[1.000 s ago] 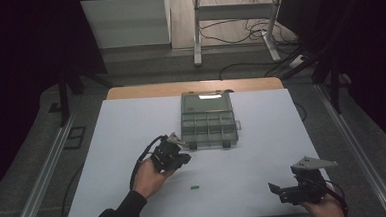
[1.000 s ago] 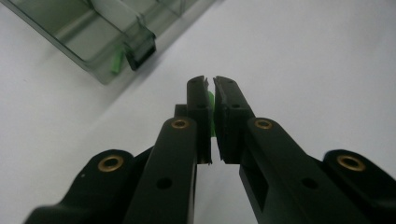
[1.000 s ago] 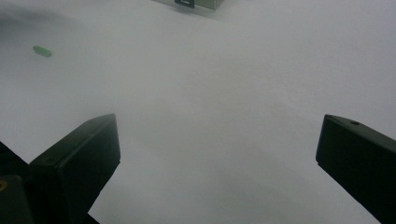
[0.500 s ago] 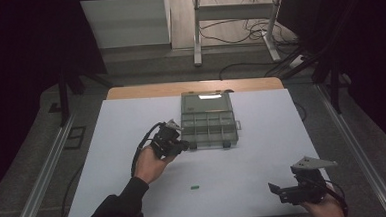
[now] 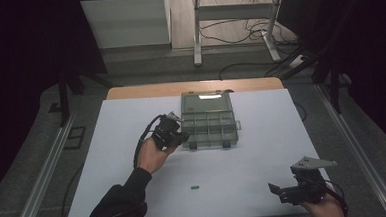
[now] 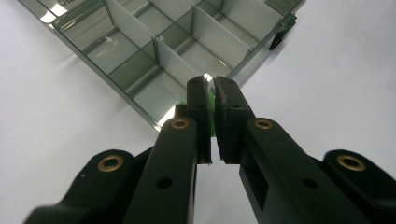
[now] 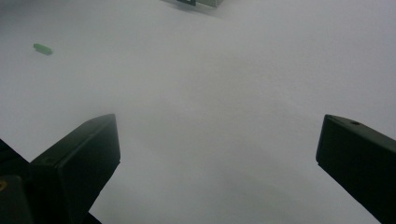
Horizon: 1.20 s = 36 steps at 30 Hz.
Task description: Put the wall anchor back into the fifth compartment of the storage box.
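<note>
Green plastic showed between the pads of the left gripper (image 6: 212, 95): a small piece (image 6: 213, 108), clamped with the jaws drawn nearly together on it. In the left gripper view the jaw tips stood over the near corner of the organiser box (image 6: 140, 60), above a bare compartment beside the corner wall. Whether the piece touched the box could not be told.

In the high view the left gripper (image 5: 180, 137) sat at the left front corner of the box (image 5: 209, 122), with the left hand (image 5: 153, 153) behind it on the white table (image 5: 262, 135). The box lay open, lid (image 5: 205, 99) folded back toward the far edge, and its two latches faced the person.

A second green piece (image 5: 195, 187) lay loose on the table (near the front edge, well apart from the box and from both grippers). It also appeared at upper left in the right gripper view (image 7: 42, 48).

The right gripper (image 5: 280, 194) rested at the front right corner of the table. Its jaws (image 7: 217, 154) stood wide apart, with nothing but bare table between them.
</note>
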Tool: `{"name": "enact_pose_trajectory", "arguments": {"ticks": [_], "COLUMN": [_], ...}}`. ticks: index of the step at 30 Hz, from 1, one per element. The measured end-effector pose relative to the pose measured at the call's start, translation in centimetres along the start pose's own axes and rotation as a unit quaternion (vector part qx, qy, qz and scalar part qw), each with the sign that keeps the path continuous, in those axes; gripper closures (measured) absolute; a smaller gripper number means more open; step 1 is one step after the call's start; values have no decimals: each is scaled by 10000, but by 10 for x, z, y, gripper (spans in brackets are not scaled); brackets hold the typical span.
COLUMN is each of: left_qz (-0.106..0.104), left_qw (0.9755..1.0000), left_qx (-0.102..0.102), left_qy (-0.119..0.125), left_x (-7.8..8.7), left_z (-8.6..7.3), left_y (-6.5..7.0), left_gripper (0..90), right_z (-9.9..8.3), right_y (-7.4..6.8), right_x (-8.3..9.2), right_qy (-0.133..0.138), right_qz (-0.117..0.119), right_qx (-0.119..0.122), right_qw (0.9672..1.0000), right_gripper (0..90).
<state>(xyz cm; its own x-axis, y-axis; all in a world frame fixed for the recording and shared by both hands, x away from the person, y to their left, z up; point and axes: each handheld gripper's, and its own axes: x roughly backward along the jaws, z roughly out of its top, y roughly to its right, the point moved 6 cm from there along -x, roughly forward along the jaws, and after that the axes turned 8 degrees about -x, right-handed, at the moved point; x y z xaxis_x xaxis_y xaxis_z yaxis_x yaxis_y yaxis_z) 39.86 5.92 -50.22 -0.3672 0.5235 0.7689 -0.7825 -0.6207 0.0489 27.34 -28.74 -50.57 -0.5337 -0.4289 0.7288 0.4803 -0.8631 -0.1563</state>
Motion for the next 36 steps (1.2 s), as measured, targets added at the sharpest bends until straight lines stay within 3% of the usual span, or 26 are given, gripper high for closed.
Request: {"name": "enact_pose_trajectory", "arguments": {"ticks": [23,36], "left_qz": [201,269], "left_qw": [9997,9995], "left_qx": [74,135], "left_qy": [64,-26], "left_x": [-14,-31], "left_z": [12,7], "left_y": [-17,-24], "left_gripper": [854,848], "right_z": [-1,-1], "right_y": [-1,-1], "right_x": [-1,-1], "right_qy": [-57,-61], "right_qz": [12,26], "right_qx": [16,37], "right_qw": [10000,10000], "right_gripper": [4,5]}}
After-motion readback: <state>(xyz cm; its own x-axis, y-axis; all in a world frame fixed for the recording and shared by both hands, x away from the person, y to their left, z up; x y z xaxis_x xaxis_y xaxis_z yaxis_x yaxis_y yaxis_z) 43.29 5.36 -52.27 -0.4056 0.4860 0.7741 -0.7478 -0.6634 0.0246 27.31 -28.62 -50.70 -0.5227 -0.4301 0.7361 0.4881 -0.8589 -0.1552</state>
